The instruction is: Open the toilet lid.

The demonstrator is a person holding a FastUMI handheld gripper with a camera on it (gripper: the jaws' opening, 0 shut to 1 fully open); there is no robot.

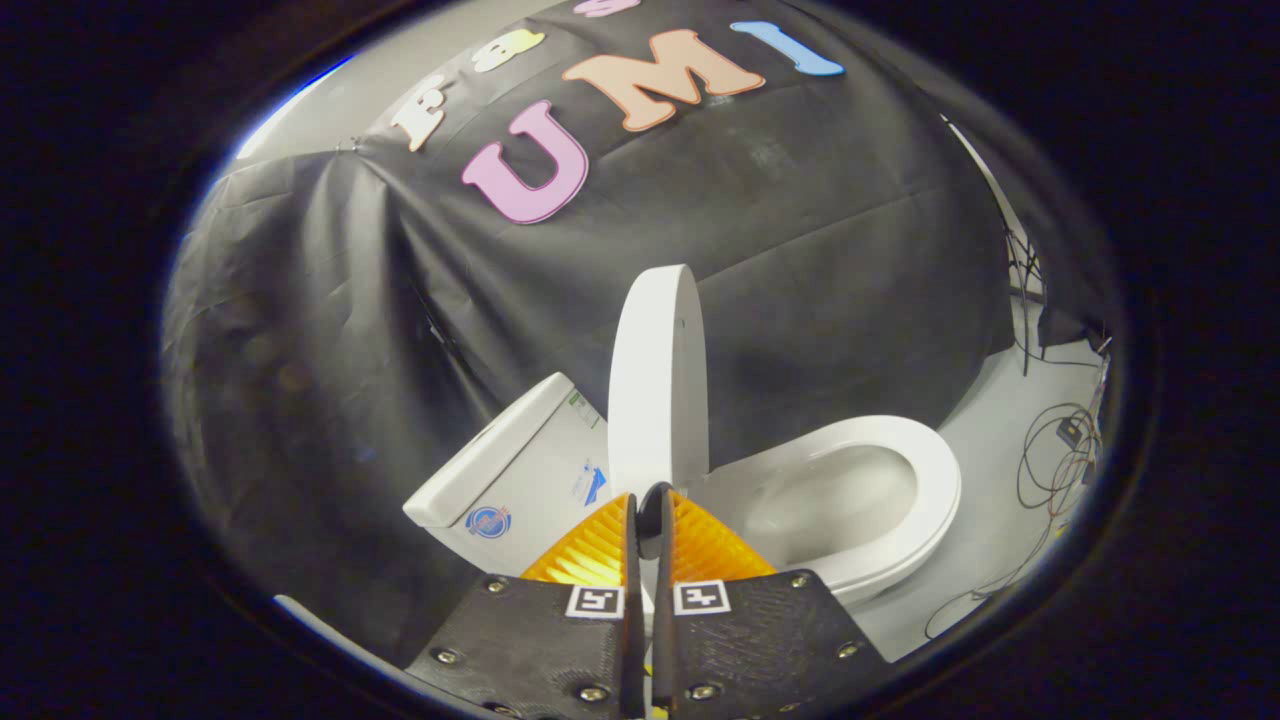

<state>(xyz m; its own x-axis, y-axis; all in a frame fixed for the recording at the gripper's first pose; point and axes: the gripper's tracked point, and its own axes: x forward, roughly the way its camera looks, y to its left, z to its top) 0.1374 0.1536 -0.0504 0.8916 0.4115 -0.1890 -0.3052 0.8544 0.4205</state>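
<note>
We find the toilet lid (pixel 655 385) upright, just ahead of the fingers, bowl (pixel 860 495) exposed. Our gripper (pixel 650 520) is nearly closed (gripping nothing), apparently because the lid balances unaided against the tank (pixel 510 470).

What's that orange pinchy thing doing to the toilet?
A person is holding a gripper with two orange fingers, and its job is to open the toilet lid. The lid stands upright, just ahead of the fingertips, between the tank and the bowl, so the seat is uncovered. The fingers are nearly together, with only a thin gap; whether they pinch the lid's edge is hard to tell. Some cables lie on the floor beyond the toilet.
</note>
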